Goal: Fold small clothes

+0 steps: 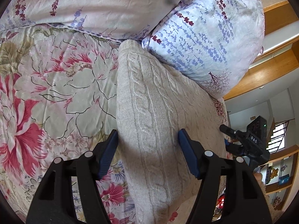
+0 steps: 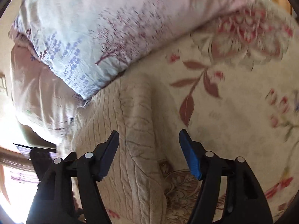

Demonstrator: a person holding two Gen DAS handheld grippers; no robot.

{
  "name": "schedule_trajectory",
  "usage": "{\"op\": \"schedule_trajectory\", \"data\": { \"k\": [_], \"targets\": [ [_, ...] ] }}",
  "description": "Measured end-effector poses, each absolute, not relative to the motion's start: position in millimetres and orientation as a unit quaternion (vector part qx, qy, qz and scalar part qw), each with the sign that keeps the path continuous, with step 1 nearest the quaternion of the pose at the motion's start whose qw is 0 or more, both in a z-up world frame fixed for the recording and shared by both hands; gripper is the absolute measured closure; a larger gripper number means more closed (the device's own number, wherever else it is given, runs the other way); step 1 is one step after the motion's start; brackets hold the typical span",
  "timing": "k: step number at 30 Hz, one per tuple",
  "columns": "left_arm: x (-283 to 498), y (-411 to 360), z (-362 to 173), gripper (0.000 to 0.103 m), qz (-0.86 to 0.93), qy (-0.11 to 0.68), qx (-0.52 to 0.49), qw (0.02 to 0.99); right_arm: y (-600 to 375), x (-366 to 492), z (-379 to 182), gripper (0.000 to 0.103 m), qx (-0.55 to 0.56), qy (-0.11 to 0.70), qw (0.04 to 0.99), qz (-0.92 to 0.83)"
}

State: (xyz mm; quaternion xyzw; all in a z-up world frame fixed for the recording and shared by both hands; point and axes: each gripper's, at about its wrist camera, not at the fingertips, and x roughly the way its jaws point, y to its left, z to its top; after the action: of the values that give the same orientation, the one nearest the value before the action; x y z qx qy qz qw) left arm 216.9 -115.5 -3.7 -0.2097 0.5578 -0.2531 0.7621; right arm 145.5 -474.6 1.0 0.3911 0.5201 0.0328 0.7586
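In the left wrist view, the cream cable-knit sweater [image 1: 149, 115] lies centre frame on the floral bedspread [image 1: 56, 85]; the left gripper [image 1: 148, 137] is spread wide astride its fold, nothing pinched. The fold may be dragged open.

In the right wrist view, the right gripper [image 2: 149, 138] is spread wide, empty, above the sweater's edge at lower centre. The pillow [image 2: 78, 43] at upper left overlaps the sweater and may snag it.

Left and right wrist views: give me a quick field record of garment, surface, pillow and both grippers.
garment: cream cable-knit sweater, lying on the bed
surface: floral bedspread
pillow: lavender-print pillow, overlapping the sweater's far end
left gripper: open, fingers straddling the sweater, pads not pressing
right gripper: open, over the sweater's edge, nothing held
view quality: right wrist view blurred
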Motion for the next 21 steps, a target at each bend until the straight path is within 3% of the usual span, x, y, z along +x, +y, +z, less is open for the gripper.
{"op": "schedule_trajectory", "data": {
  "k": [21],
  "targets": [
    [222.9, -120.7, -15.2, 0.034, -0.252, 0.567, -0.234, 0.748, -444.8, 158.6, -14.7, 0.038, 0.413, 0.519, 0.737, 0.129]
  ]
}}
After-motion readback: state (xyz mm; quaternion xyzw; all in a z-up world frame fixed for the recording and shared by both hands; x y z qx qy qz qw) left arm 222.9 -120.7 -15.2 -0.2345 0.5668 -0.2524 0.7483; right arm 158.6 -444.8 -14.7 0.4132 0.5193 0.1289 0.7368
